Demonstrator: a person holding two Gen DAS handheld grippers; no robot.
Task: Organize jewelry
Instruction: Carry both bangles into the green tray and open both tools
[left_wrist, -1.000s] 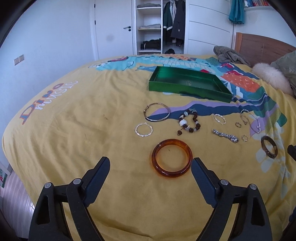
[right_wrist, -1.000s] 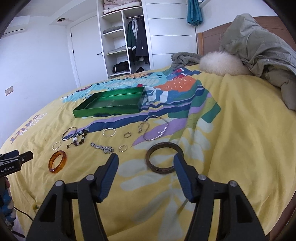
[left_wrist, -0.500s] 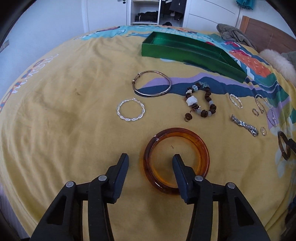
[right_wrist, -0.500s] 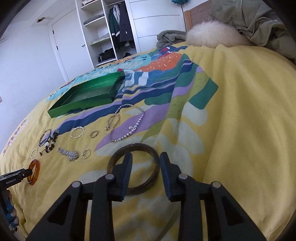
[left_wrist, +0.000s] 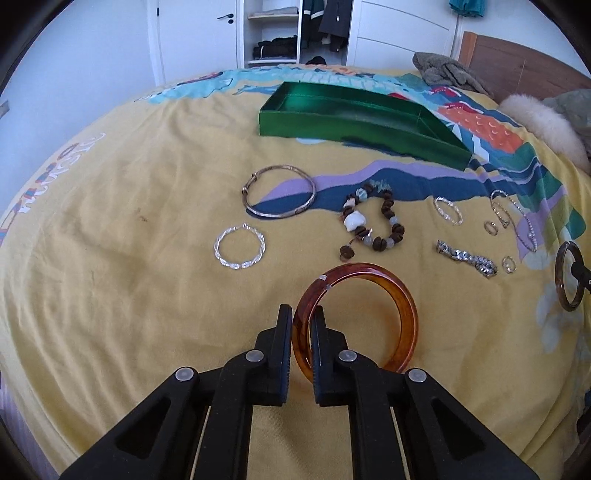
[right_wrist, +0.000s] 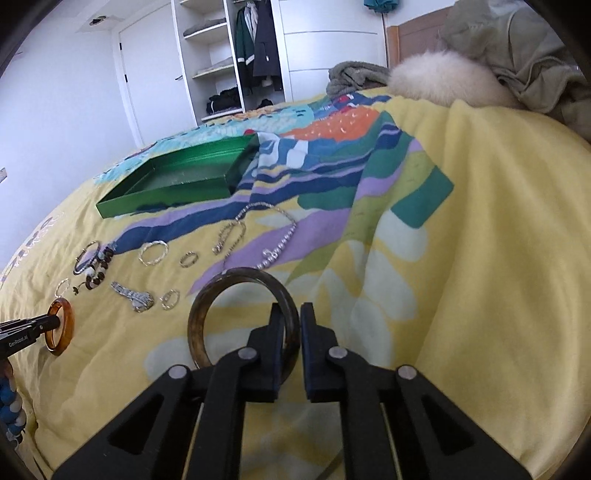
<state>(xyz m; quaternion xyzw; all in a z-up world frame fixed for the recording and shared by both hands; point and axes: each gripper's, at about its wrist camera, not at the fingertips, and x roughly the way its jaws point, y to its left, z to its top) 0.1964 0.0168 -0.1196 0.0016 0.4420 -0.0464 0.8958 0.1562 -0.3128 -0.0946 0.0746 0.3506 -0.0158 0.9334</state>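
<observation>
Out ahead of both grippers the bed (left_wrist: 110, 229) carries everything, its yellow patterned cover laid flat so the pieces stay spread and easy to pick singly. Beyond them, farther from the left gripper (left_wrist: 302, 325), sits the green tray (left_wrist: 354, 127), open and bare inside, most likely the place the jewelry is headed. Closer in, the amber bangle (left_wrist: 402, 314) has its near rim caught: the left gripper's jaws have just been closing and now pinch that rim, one finger inside the ring, one outside. It looks glossy, translucent orange-brown, thick and rigid, so an edge pinch should hold. Over on the other side, the right gripper (right_wrist: 291, 321) has just been closing too and clamps the right rim of the dark bangle (right_wrist: 207, 306), a mottled brown-grey ring, tilted up off the cover. Between the grippers and the tray lie the beaded bracelet (left_wrist: 373, 225), the silver twisted bracelet (left_wrist: 240, 247) and small rings (left_wrist: 509, 264), untouched.
</observation>
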